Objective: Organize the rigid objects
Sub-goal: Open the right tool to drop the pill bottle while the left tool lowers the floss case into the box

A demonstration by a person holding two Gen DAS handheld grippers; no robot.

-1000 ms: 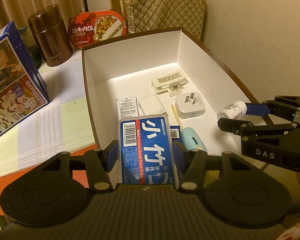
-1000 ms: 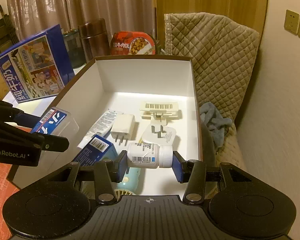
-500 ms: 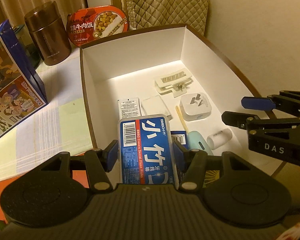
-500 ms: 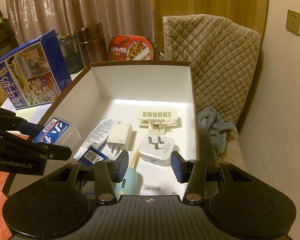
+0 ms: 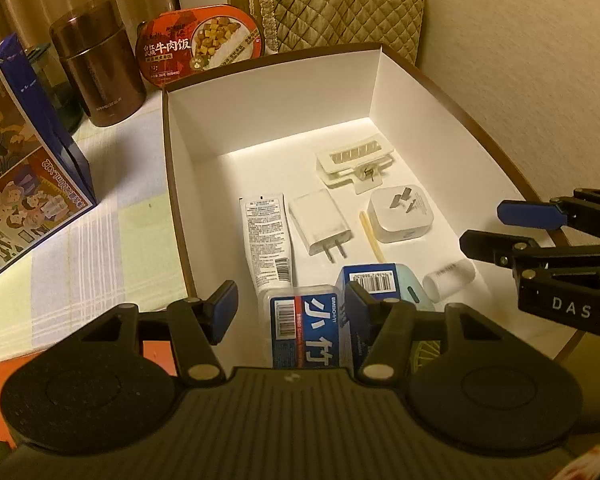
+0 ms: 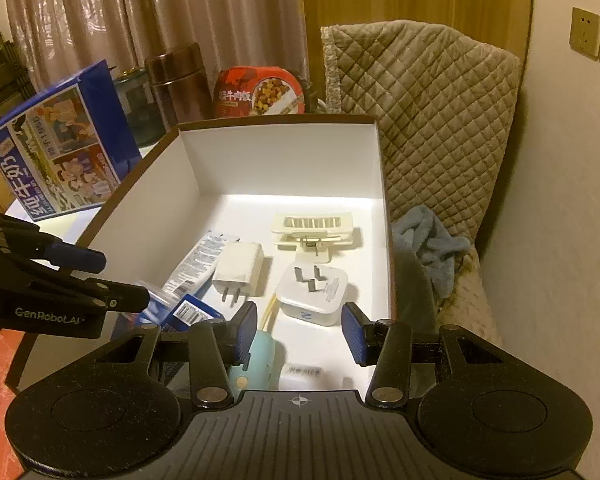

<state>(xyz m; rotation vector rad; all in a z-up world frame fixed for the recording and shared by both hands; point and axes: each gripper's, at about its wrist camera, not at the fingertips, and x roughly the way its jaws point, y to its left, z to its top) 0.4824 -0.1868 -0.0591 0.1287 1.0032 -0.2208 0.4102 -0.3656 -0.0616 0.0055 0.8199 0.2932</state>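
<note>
Both our grippers are matte black plastic with blue rubber pads on the fingers. The left gripper (image 5: pixel 286 306) says "GenRobot.AI", the right gripper (image 6: pixel 300 328) says "DAS", with silver screws at the finger pivots and ribbed housing.

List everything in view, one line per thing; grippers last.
box: 1, white, brown-rimmed, on table
floss box: 1, blue label, box's near end
small carton: 1, blue, beside the floss box
tube: 1, white, in box, left
charger: 1, white, in box, beside tube
plug adapter: 1, white, in box, prongs up
clip: 1, cream, in box, far end
bottle: 1, white, lying in box, near right
device: 1, teal, box's near end
flask: 1, brown, behind box
meal tub: 1, red, behind box
milk carton: 1, blue, left of box
left gripper: 1, black, open above floss box
right gripper: 1, black, open, empty
</note>
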